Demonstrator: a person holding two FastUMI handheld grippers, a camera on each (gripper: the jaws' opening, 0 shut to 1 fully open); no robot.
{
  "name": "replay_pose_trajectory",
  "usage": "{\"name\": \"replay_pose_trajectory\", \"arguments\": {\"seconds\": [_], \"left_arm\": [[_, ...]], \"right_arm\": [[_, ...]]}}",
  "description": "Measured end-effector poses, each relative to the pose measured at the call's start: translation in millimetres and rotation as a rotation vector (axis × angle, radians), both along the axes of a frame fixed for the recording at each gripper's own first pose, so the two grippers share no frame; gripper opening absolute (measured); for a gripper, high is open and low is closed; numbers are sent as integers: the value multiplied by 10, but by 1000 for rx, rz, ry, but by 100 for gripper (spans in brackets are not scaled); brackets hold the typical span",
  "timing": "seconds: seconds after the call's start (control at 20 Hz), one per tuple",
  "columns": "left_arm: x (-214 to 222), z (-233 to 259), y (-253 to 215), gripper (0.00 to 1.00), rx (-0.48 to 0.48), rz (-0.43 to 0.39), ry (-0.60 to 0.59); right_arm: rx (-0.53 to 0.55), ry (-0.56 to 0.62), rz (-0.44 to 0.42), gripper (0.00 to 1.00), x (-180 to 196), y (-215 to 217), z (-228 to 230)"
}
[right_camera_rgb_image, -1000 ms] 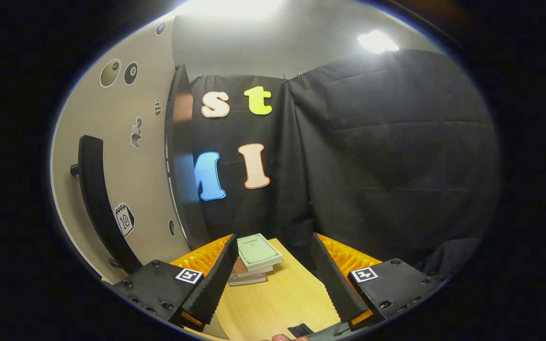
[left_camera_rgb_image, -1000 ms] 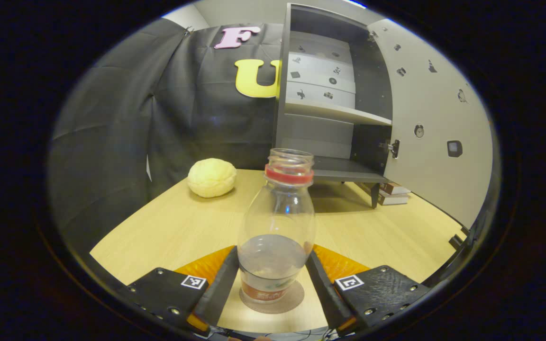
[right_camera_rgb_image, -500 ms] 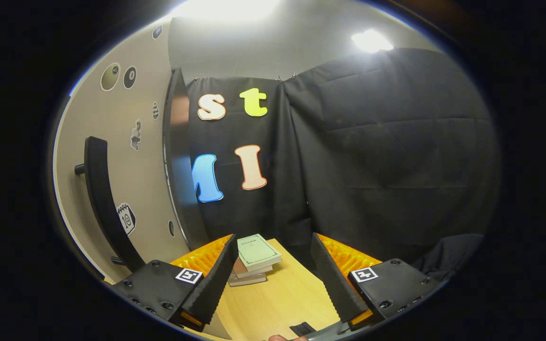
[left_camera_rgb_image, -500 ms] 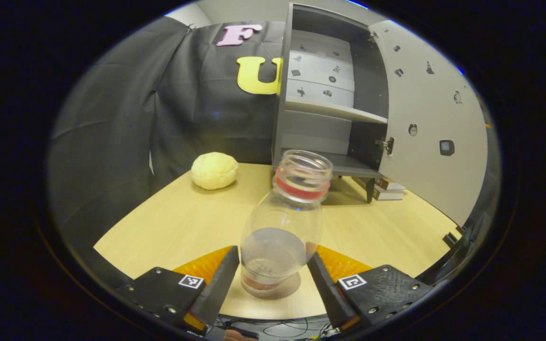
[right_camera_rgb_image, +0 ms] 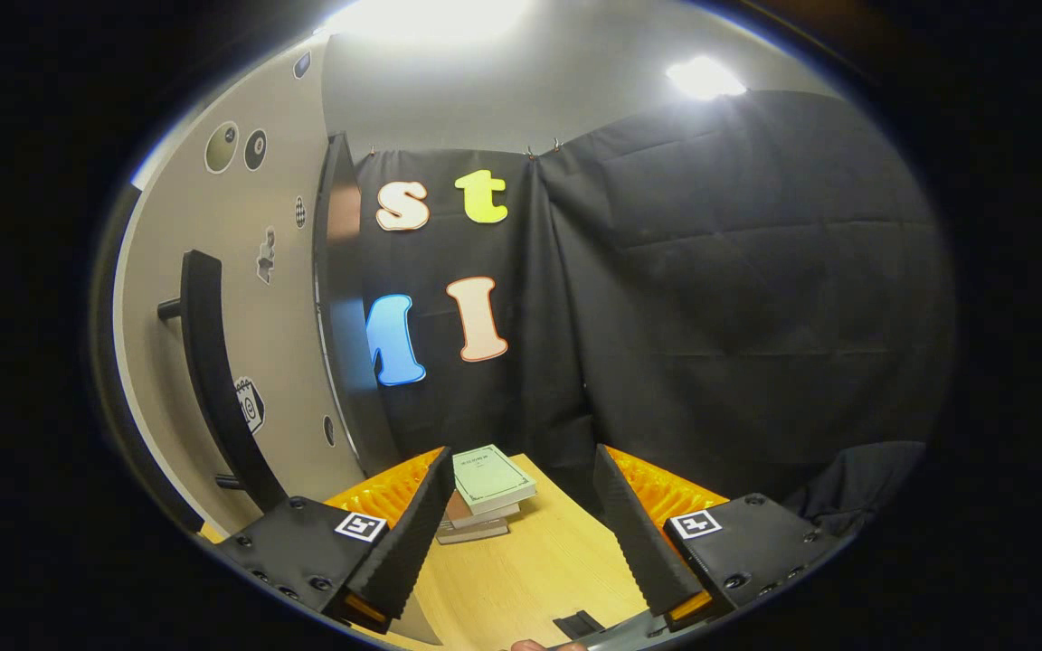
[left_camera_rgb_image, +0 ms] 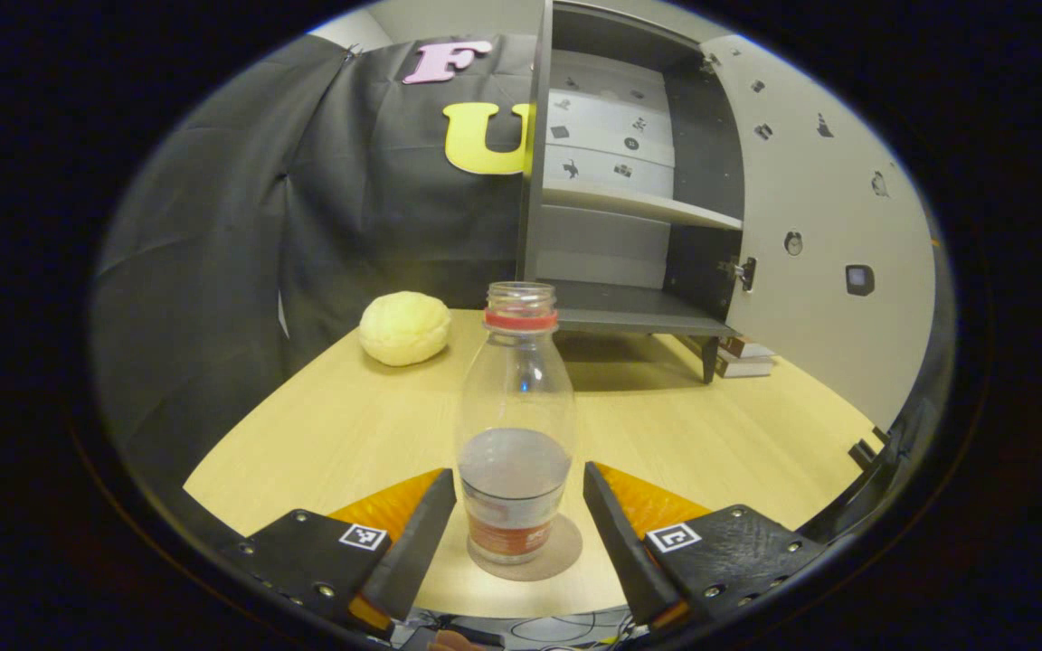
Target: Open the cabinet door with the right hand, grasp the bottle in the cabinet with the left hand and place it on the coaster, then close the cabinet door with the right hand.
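Observation:
A clear bottle with a red neck ring and a little liquid stands upright on a round brown coaster on the wooden table. My left gripper is open, a finger on each side of the bottle's base with a small gap on both sides. Behind it the grey cabinet has its beige door swung open to the right. In the right gripper view my right gripper is open and empty, close beside the door's outer face, with its black bar handle to the left.
A yellow bun-like lump lies on the table left of the cabinet. A small stack of books sits on the table by the cabinet's foot; the books also appear in the left gripper view. Black cloth walls surround the table.
The bottle, tilted half a second ago, now stands upright on the coaster, and my left gripper has drawn back a little from it. The right gripper has barely shifted.

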State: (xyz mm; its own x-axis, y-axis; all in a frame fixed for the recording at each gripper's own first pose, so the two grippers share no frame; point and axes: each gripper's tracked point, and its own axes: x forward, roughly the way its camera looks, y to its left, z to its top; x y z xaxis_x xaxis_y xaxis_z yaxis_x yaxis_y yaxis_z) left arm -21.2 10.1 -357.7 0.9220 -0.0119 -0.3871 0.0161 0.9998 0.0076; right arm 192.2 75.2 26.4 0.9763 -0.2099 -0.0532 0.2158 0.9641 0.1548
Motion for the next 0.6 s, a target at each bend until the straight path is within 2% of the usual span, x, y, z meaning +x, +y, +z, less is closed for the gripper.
{"name": "replay_pose_trajectory", "arguments": {"seconds": [0.1, 0.2, 0.6], "left_arm": [[-34, -4, -2, 86, -2, 1, 5], [-66, -5, -10, 88, -5, -2, 5], [-228, -4, -7, 86, -21, 4, 24]], "right_arm": [[-3, 4, -1, 98, -9, -8, -24], [5, 6, 0, 98, -13, 3, -43], [15, 1, 13, 98, -32, 89, -58]]}}
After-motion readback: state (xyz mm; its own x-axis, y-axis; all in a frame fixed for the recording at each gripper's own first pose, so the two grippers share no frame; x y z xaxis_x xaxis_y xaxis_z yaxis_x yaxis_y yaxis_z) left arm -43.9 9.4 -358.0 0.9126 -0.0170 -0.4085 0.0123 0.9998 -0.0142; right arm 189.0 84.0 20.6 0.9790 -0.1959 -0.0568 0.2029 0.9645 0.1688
